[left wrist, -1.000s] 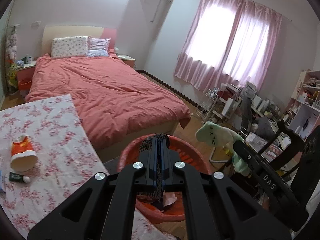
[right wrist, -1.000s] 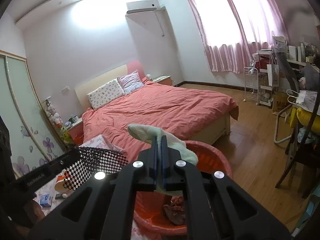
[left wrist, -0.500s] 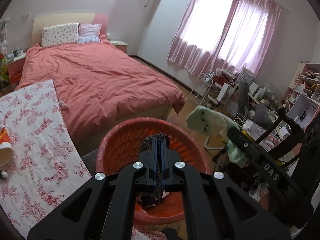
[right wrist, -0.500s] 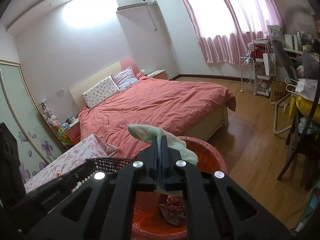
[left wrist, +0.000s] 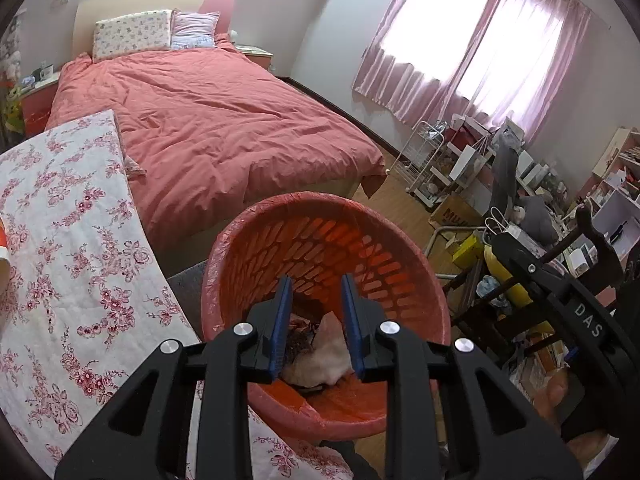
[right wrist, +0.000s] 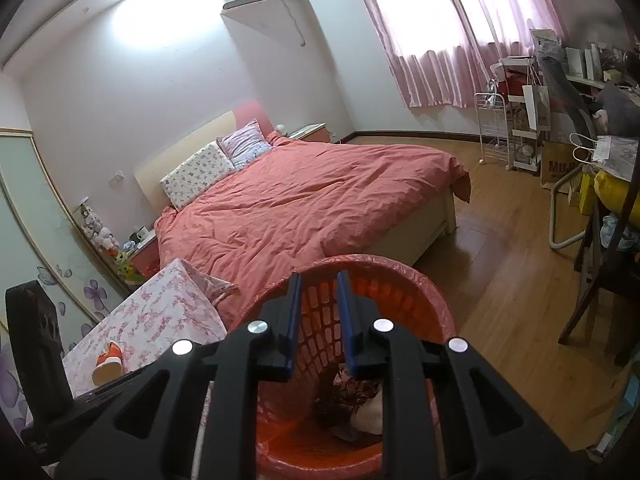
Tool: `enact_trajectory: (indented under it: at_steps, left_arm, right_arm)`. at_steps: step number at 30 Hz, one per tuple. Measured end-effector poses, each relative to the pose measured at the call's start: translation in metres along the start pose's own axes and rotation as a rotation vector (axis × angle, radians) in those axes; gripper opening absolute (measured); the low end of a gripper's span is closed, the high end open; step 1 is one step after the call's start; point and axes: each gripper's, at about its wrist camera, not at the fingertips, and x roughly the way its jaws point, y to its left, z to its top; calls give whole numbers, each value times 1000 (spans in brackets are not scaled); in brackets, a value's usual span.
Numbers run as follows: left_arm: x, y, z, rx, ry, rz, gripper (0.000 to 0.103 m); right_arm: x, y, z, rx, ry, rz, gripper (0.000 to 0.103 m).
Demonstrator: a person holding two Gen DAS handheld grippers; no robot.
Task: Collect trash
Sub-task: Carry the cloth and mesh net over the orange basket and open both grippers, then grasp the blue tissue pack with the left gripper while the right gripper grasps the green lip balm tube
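Both grippers hang over the red basket (left wrist: pixel 320 236), jaws opening with nothing between them: left gripper (left wrist: pixel 316 292), right gripper (right wrist: pixel 318 284). Trash (left wrist: pixel 324 352) lies inside. Only the right view shows bare floor (right wrist: pixel 500 280) beside its rim.

Crumpled trash (left wrist: pixel 320 354), perhaps wrappers, lies in the red slotted basket (left wrist: pixel 280 216).

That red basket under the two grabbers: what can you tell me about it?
The red basket is round, looks like plastic, has slotted walls and is lined with a thin red bag folded over its rim. It stands upright beside the floral-covered table, near the foot of the bed. Crumpled trash lies at its bottom. Neither grabber touches it.
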Motion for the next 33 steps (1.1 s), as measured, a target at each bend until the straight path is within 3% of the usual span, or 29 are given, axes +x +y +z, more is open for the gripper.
enact_trajectory:
  at_steps: [3, 7, 14, 18, 25, 33]
  left_arm:
    - [-2, -1, 1, 15, -11, 15, 29]
    - [-13, 6, 1, 26, -38, 63, 45]
    - [-49, 43, -9, 31, -113, 233, 78]
    - [-72, 76, -17, 32, -110, 339, 83]
    - [-116, 149, -41, -50, -103, 551, 91]
    - [-166, 216, -70, -153, -120, 699, 95]
  right_arm:
    - [-2, 2, -1, -10, -3, -4, 20]
    - [-5, 5, -1, -25, -6, -6, 24]
    - [-11, 24, -7, -70, -3, 4, 41]
    - [-13, 48, -17, -120, 13, 30, 48]
    - [-7, 106, -42, -223, 75, 97, 50]
    - [10, 185, -86, -347, 187, 193, 50]
